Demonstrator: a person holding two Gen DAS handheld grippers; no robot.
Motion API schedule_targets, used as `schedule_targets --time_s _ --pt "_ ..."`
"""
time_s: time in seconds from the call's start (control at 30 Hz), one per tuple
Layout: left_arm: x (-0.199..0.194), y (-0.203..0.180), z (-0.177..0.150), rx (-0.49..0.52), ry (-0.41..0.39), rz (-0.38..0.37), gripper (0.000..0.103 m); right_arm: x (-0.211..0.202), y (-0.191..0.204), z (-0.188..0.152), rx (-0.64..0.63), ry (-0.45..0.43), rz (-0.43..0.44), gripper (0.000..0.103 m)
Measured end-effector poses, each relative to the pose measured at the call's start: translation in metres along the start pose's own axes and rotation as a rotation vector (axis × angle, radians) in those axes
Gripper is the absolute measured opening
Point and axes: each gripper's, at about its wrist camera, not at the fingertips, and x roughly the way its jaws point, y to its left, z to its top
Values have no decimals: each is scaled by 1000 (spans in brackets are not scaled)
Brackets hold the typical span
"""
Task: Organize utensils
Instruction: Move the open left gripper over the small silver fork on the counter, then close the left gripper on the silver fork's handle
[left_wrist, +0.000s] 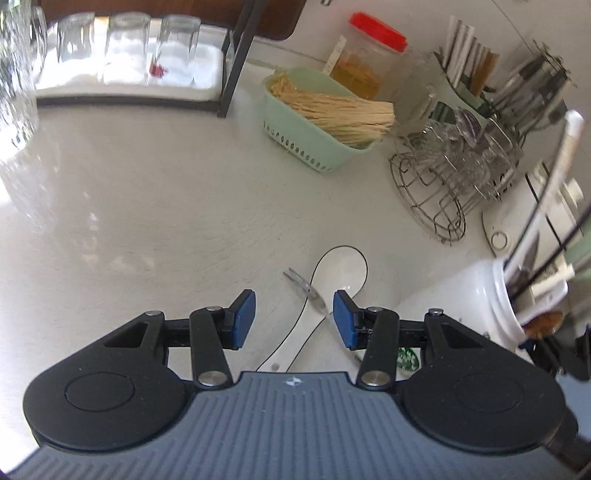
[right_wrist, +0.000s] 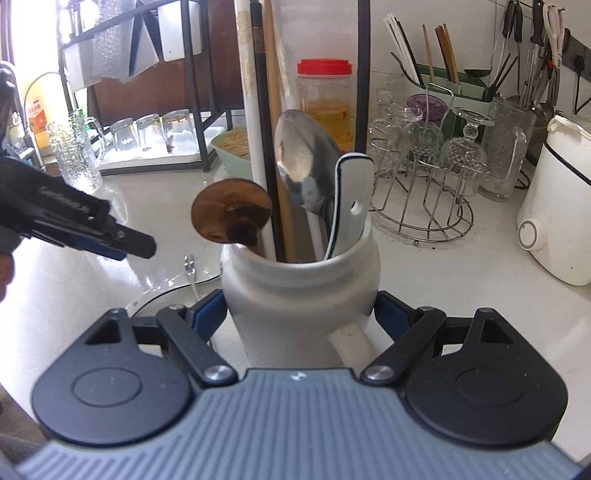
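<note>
A white ceramic spoon (left_wrist: 338, 271) with a dark rim lies on the pale counter, with a small clear fork (left_wrist: 304, 290) across its neck. My left gripper (left_wrist: 294, 319) hovers just above them, open, its blue pads either side of the spoon's handle without touching it. The right gripper (right_wrist: 300, 314) is shut on a white jar (right_wrist: 295, 291), one pad on each side of it. In the jar stand a metal spoon (right_wrist: 301, 162), a white spoon handle (right_wrist: 352, 192), a wooden spoon (right_wrist: 231, 210) and chopsticks (right_wrist: 275, 110). The right wrist view shows the left gripper (right_wrist: 136, 249) at the left.
A green basket of pale sticks (left_wrist: 321, 122) and a red-lidded jar (left_wrist: 369, 55) stand behind. A wire rack of glasses (left_wrist: 443, 184) is at the right, upturned glasses on a tray (left_wrist: 129, 48) at the back left. A white appliance (right_wrist: 554, 221) sits far right.
</note>
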Motion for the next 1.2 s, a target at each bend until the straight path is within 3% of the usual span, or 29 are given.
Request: schedule_targets --time_s 0.23,0.4,0.57,0.9,1.03,1.2 --pt "34 6 16 -122 72 -51 50 6 -4 5 16 2 -29 89" --pt "45 2 20 -136 110 -4 40 9 -3 7 24 2 -44 89" --pt "50 -7 21 -111 123 22 39 9 -2 7 26 -1 -52 89" --pt "55 -39 19 -18 102 172 38 8 0 5 32 -10 -59 89" --pt "56 -42 19 -10 112 203 24 8 0 4 33 -13 -60 89" --pt "54 -40 19 6 117 207 14 9 -1 4 29 -16 -60 89"
